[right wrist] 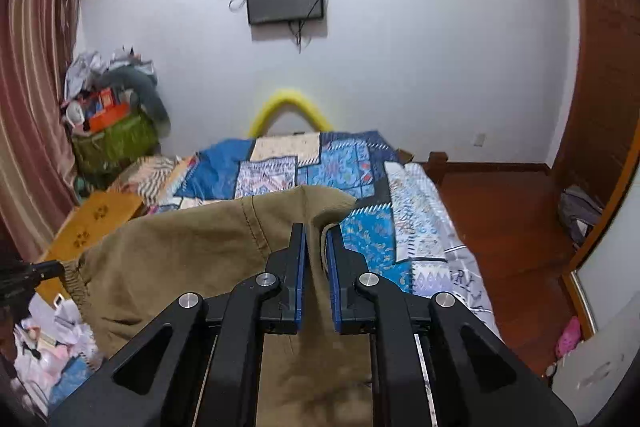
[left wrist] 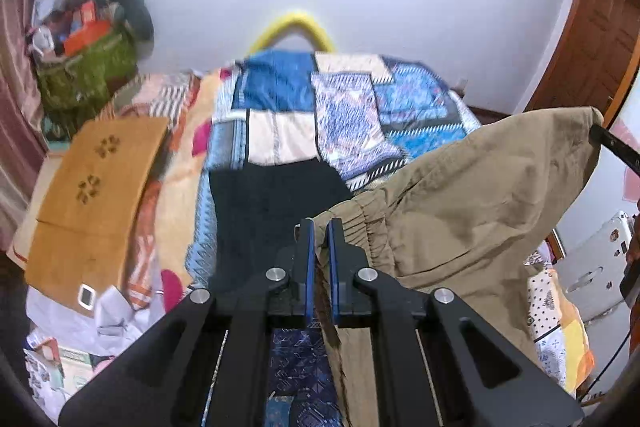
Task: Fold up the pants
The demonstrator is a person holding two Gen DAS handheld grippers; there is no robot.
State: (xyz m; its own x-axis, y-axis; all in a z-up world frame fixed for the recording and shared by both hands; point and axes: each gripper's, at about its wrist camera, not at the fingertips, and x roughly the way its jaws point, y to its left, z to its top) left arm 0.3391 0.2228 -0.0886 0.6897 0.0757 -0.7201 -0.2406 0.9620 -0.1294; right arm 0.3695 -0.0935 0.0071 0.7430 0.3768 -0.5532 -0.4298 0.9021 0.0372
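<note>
Khaki pants with an elastic waistband hang in the air above the bed, stretched between both grippers. My left gripper is shut on the gathered waistband at one end. My right gripper is shut on the other end of the waistband; the pants spread to its left. The right gripper's tip also shows in the left wrist view at the far right. The left gripper's tip shows in the right wrist view at the far left.
The bed carries a blue patchwork blanket, with a dark garment lying on it below the pants. A folded yellow cloth and a clutter pile sit at the left. Wood floor lies to the right.
</note>
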